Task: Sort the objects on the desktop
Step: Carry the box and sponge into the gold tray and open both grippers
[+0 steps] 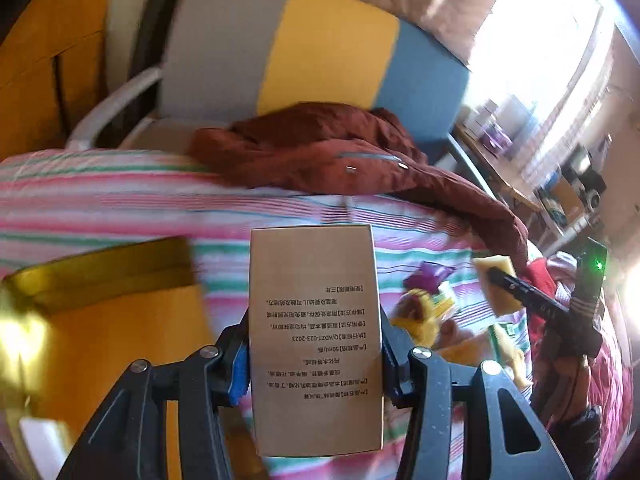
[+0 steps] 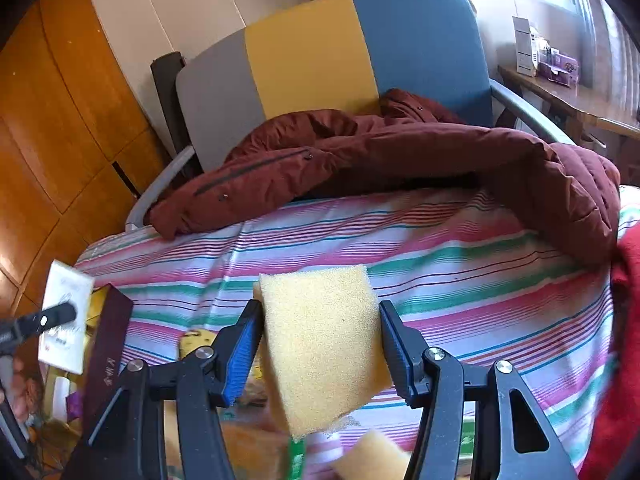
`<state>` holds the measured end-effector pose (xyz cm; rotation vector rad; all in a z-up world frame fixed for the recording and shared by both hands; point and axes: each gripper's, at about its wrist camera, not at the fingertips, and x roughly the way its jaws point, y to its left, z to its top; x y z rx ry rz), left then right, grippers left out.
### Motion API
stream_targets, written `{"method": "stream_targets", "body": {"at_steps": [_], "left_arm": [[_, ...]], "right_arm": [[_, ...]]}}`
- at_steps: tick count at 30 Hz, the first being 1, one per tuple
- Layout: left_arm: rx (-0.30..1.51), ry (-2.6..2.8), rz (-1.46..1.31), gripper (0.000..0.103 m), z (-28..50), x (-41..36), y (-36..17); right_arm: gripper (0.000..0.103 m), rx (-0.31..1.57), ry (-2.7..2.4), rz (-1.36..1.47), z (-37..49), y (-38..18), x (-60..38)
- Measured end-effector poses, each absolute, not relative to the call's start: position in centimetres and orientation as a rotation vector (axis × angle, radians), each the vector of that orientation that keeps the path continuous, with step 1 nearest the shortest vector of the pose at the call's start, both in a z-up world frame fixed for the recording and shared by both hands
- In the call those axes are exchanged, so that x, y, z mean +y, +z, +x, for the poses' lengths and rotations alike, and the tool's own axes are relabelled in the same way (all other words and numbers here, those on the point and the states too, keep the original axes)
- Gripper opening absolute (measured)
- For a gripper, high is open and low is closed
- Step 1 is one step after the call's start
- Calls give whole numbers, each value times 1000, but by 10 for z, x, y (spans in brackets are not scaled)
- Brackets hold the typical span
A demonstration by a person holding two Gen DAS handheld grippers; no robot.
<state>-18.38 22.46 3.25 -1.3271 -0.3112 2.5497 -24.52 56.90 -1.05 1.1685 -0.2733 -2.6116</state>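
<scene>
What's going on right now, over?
Left gripper shut on tan box. Right gripper shut on yellow sponge. Both held above striped sheet; maroon jacket beyond, nothing blocking.

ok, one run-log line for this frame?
left gripper: shut on printed box | right gripper: shut on yellow sponge | both above striped sheet

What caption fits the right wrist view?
Right gripper holding a yellow sponge above the striped bedsheet, maroon jacket behind.
</scene>
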Motion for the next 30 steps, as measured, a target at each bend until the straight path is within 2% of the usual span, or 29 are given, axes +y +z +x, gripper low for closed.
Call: {"method": "stream_targets", "body": {"at_steps": [9,15,23,26,30], "left_arm": [[-429,2755,-1397,51,-135,99,26],[-458,2832,-1435,51,-124,46,12],[-248,2872,-1470,51,-147,15,-2],[-238,2860,-1502,68,-155,7,-8],[-340,2919,-1449,70,-144,-9,0]], "right_arm": [[58,-172,-2551,1121,-213,24,503],[58,-81,-2452,1122,-186,32,425],[58,-28,-2293,1135,-159,27,323],[58,-13,-2234,1158,-153,18,286],[58,13,-2184,1215,-148,3,245]]}}
